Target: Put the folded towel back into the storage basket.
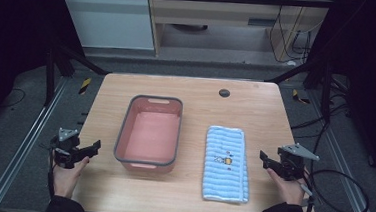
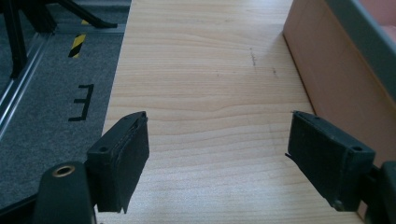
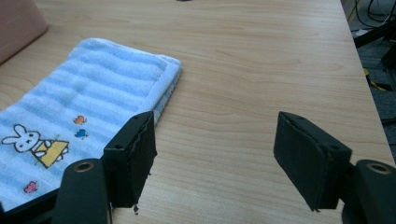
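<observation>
Towel (image 1: 226, 164), blue-striped and folded with a small rabbit print, lies flat on the wooden table (image 1: 256, 106) just beside the right gripper (image 1: 267, 160), on its inner side; in the right gripper view it sits next to the left jaw. Both jaws there stand wide apart, empty. The left gripper (image 1: 92, 148) is likewise spread wide with nothing between, and the pink basin (image 1: 150, 133) stands close on its inner side.

Light wooden table (image 1: 256, 98), pink rectangular plastic basin with grey rim (image 1: 150, 133) just right of the left tongs, folded blue striped towel with rabbit print (image 1: 226, 164) left of the right tongs
</observation>
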Demonstrator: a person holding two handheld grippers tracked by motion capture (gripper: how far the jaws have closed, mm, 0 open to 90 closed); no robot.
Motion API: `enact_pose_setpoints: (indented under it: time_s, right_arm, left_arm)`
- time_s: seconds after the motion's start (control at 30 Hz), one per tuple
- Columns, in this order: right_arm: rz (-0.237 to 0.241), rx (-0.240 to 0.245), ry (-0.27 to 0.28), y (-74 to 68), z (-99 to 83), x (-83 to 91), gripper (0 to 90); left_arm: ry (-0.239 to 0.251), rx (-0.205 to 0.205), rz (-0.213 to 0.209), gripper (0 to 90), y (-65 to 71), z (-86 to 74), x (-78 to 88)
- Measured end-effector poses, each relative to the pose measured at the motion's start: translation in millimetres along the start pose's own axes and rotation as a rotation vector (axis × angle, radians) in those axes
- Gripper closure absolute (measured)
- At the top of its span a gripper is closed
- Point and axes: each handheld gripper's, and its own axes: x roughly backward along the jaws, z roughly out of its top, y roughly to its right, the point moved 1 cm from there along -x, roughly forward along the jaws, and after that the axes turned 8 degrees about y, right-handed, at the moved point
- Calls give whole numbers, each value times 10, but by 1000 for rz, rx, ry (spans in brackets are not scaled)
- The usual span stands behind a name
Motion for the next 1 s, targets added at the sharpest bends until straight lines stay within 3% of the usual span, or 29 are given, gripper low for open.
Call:
enact_pose_setpoints:
  time_s: [0.27,0.33,0.53,1.0]
  right_arm:
    - [19,-2,30,-7,55,50,289]
    - [23,-5,33,-16,68,61,290]
    - [55,-11,70,-67,161,107,289]
    - [94,1,110,-102,330,174,302]
  left_arm:
    - [28,-26,-49,188,111,105,124]
    - [43,-50,-67,188,179,150,174]
    - [86,-77,-84,188,311,252,309]
    - [136,-52,-169,187,569,408,523]
